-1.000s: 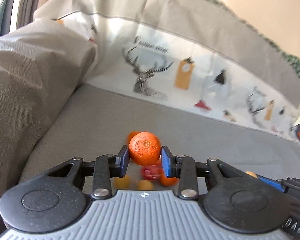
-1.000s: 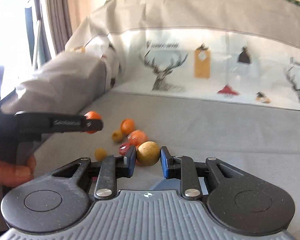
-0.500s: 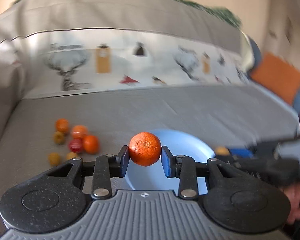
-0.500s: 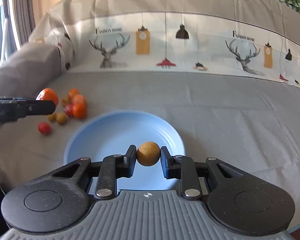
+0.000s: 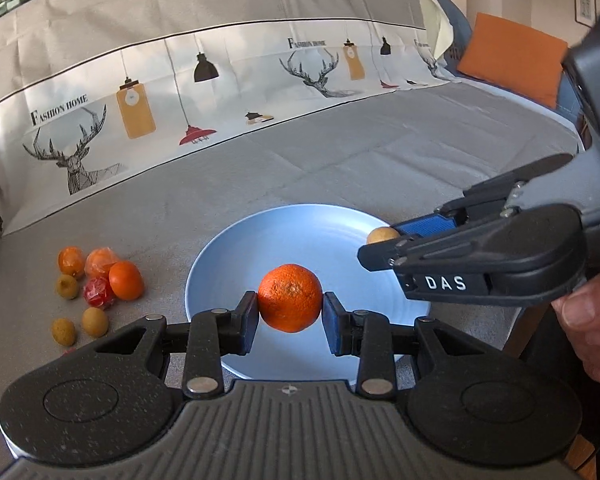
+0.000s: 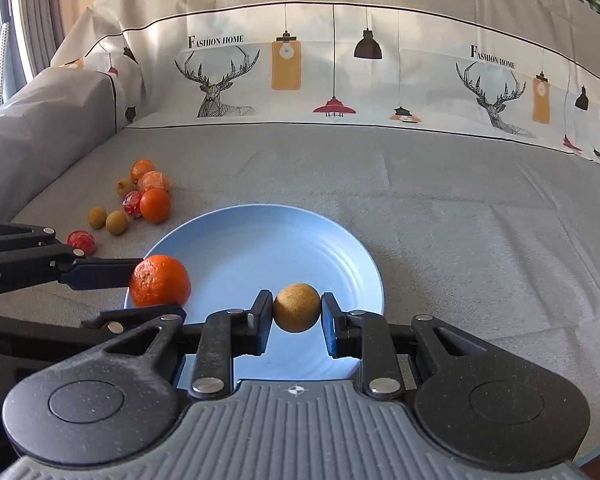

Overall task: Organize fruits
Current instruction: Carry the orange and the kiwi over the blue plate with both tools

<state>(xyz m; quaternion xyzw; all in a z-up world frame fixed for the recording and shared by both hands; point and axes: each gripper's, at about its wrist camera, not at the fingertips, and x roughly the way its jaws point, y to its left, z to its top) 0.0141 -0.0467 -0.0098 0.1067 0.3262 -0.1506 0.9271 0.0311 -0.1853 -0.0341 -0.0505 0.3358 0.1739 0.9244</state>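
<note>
While the loose fruit pile lay on the grey sofa cover at the far left, the left hand-held gripper pinched a mandarin over the blue plate (near its left rim in the right wrist view). To the right, the right hand-held gripper clamped a small brown fruit above the same plate.

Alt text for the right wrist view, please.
The right tongs grip a small tan round fruit above a bare blue plate on a grey-covered sofa. At left, the left tongs hold a mandarin over the plate's rim; loose fruits lie behind.
</note>
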